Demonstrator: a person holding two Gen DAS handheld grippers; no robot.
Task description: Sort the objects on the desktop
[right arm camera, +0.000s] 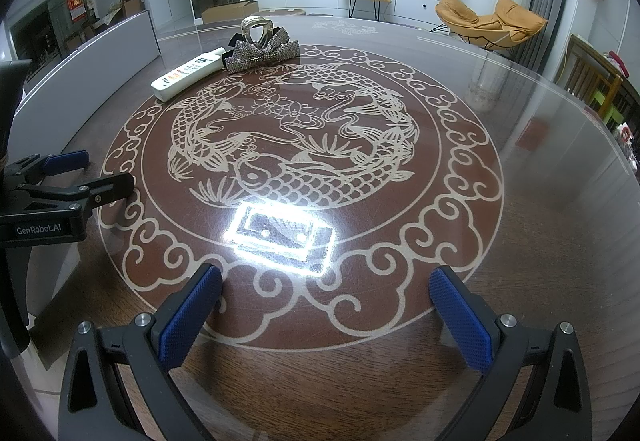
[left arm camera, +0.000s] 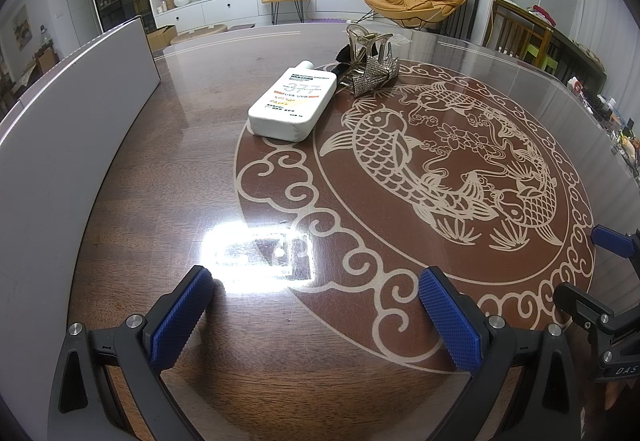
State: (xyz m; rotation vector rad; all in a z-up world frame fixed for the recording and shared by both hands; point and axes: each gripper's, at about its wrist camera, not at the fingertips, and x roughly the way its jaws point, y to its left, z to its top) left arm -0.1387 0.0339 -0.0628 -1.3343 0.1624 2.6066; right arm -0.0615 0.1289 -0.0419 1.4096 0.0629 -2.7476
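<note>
Left wrist view puts the white sunscreen bottle (left arm camera: pixel 289 103) straight ahead of the left claw (left arm camera: pixel 316 315) and well apart from it, lying flat on the glossy surface (left arm camera: pixel 168 161), its long axis running away from the claw with the cap at the far end. Just beyond and to the right, touching or nearly so, sits a rhinestone bow hair clip (left arm camera: pixel 370 71). From the right claw (right arm camera: pixel 324 315) both lie far off and to the left, so I'd judge the left one nearer the bottle. Both claws are spread wide, holding and touching nothing, hovering over the fish pattern. A white box (left arm camera: pixel 60 129) stands along the left edge.
</note>
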